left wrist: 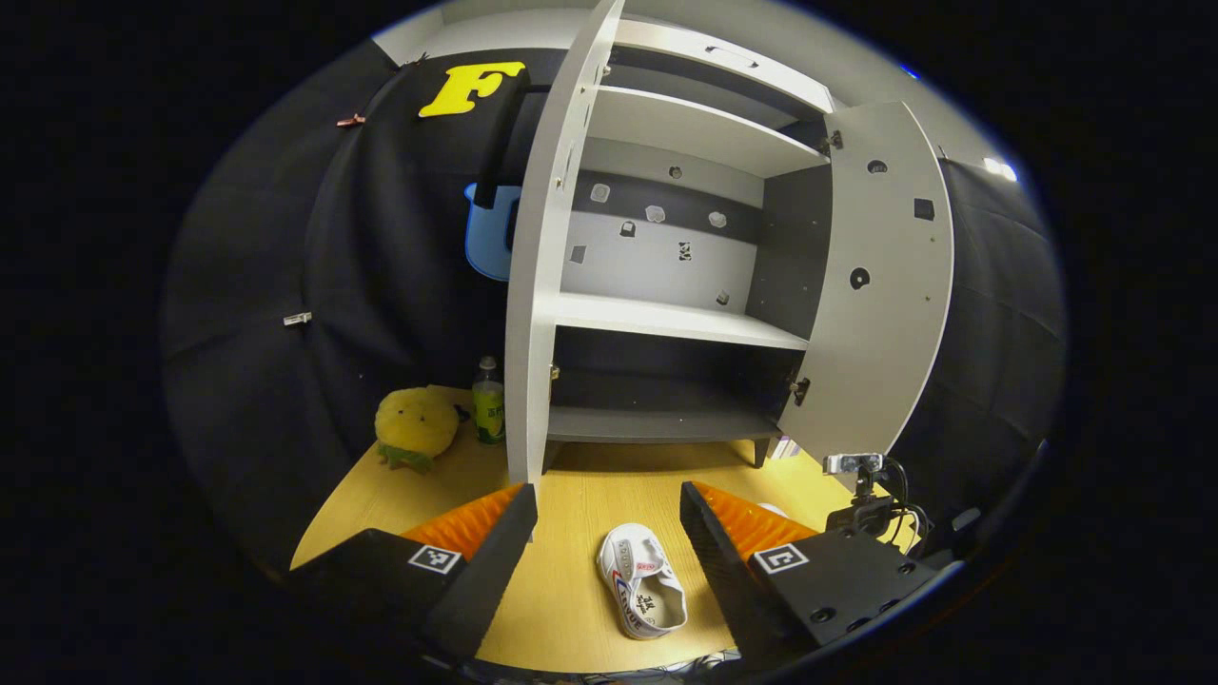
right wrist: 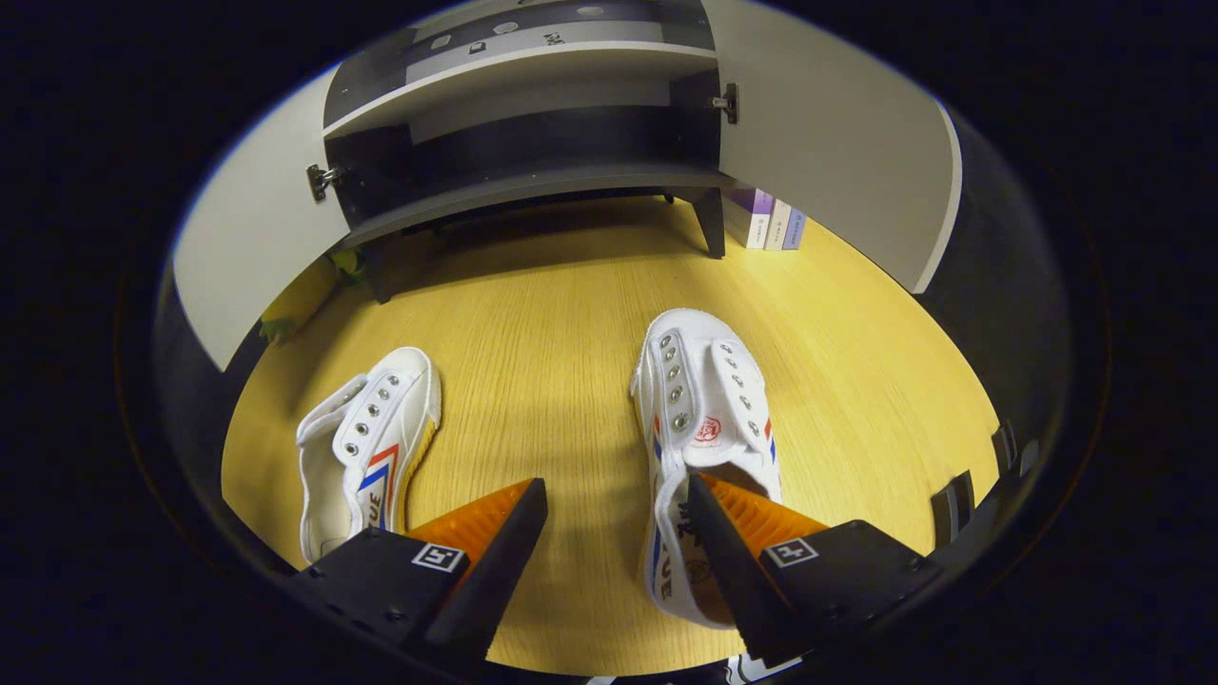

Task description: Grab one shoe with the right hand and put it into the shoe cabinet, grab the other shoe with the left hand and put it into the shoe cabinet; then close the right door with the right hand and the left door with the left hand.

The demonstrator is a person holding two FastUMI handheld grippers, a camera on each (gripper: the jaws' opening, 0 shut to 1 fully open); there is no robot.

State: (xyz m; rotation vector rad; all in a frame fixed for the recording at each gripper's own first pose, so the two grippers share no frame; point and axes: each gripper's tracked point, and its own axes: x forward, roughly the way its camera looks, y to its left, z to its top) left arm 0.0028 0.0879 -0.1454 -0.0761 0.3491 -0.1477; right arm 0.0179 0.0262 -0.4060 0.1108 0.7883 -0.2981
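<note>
1. Supporting surface: light wood-grain desk (right wrist: 571, 314).
2. Shoe cabinet (left wrist: 666, 314) stands on the desk on short legs, both doors open, shelves bare.
3. Two white canvas shoes lie on the desk before the cabinet: left shoe (right wrist: 366, 447) and right shoe (right wrist: 704, 419), well apart.
4. Beside the cabinet: yellow plush toy (left wrist: 416, 425), green bottle (left wrist: 488, 404).
5. Upright books (right wrist: 766, 221) behind the right door.

right shoe's heel (right wrist: 680, 571) behind tongs' finger (right wrist: 733, 542)

White canvas shoes (right wrist: 704, 419) on a matt wood-grain floor (right wrist: 561, 323).
</note>
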